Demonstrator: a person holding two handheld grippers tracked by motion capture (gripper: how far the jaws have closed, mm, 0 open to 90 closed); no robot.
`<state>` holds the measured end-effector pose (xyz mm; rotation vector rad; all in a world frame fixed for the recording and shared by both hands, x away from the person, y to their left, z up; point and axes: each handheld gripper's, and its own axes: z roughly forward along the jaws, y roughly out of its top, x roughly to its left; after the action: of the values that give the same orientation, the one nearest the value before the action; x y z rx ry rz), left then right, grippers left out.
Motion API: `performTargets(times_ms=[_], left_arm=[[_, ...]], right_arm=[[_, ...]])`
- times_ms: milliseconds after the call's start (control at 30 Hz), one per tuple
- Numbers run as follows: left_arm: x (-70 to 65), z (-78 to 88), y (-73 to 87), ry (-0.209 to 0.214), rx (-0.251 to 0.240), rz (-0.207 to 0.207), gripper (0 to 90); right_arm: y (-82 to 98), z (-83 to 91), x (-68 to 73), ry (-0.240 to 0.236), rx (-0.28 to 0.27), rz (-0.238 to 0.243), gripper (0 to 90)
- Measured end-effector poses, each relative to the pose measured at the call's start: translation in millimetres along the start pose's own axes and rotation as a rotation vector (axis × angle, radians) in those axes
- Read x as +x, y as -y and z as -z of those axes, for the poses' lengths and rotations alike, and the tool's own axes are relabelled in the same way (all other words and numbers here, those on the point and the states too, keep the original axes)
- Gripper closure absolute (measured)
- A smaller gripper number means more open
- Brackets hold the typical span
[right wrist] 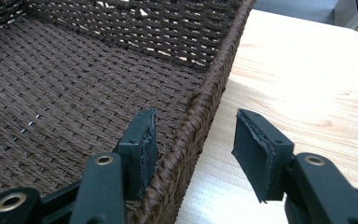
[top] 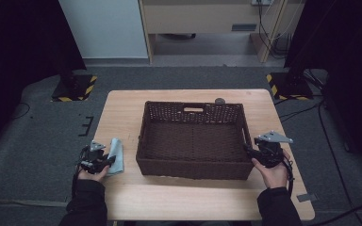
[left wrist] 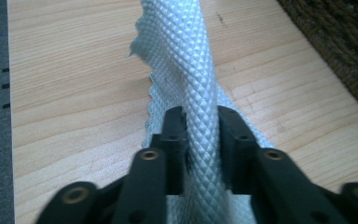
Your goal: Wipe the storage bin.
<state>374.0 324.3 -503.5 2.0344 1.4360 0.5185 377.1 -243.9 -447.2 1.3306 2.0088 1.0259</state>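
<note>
A pale blue textured cloth (top: 117, 154) lies on the wooden table (top: 193, 200) left of a dark brown woven basket (top: 193, 169). My left gripper (top: 107, 162) sits at the cloth's near end. In the left gripper view its jaws (left wrist: 200, 116) are shut on a raised fold of the cloth (left wrist: 182, 46), pads pressing both sides. My right gripper (top: 250, 151) is at the basket's right wall. In the right gripper view it (right wrist: 196, 126) stands open astride the basket rim (right wrist: 223, 56), with one jaw inside the basket and the other over the table.
The basket has nothing in it and takes up the table's middle. A small dark round thing (top: 220, 100) lies at the table's back edge. Two black stands on yellow-striped bases (top: 75, 88) (top: 287, 85) flank the far corners on the grey floor.
</note>
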Motion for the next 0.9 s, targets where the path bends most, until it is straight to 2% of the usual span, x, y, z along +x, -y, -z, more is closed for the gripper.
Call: performTargets(times_ms=[100,300,400,500,567,700,733,900], left_arm=[[-0.6,2.5,-2.4,0.0,-0.013,-0.007,80.9],[-2.9,11.4,-12.4,0.018,-0.073,0.002,82.2],[-4.3,12.9,-19.0,0.019,-0.096,0.001,82.2],[-6.4,13.4,-27.9,0.022,-0.117,-0.003,82.2],[-7.8,15.2,-34.9,0.028,-0.134,-0.006,82.2],[-9.7,16.0,-46.1,0.036,-0.158,-0.007,82.2],[-10.4,15.0,-49.0,0.034,-0.162,-0.007,82.2],[-12.4,7.5,-61.1,0.036,-0.165,-0.01,82.2]], right_arm=[[-2.9,1.4,-0.5,-0.006,-0.014,-0.008,49.7],[-7.5,-2.8,-3.3,-0.016,-0.012,-0.004,56.5],[-9.6,-7.6,-3.8,-0.024,0.002,0.008,57.9],[-8.8,-14.2,-3.4,-0.017,0.039,0.03,58.6],[-8.9,-15.2,-5.5,-0.034,0.038,0.011,58.2],[-8.3,-17.3,-8.6,-0.085,0.05,0.004,62.5],[-8.1,-17.3,-8.9,-0.098,0.054,-0.012,63.5],[-8.3,-16.3,-5.5,-0.071,0.05,0.025,68.1]])
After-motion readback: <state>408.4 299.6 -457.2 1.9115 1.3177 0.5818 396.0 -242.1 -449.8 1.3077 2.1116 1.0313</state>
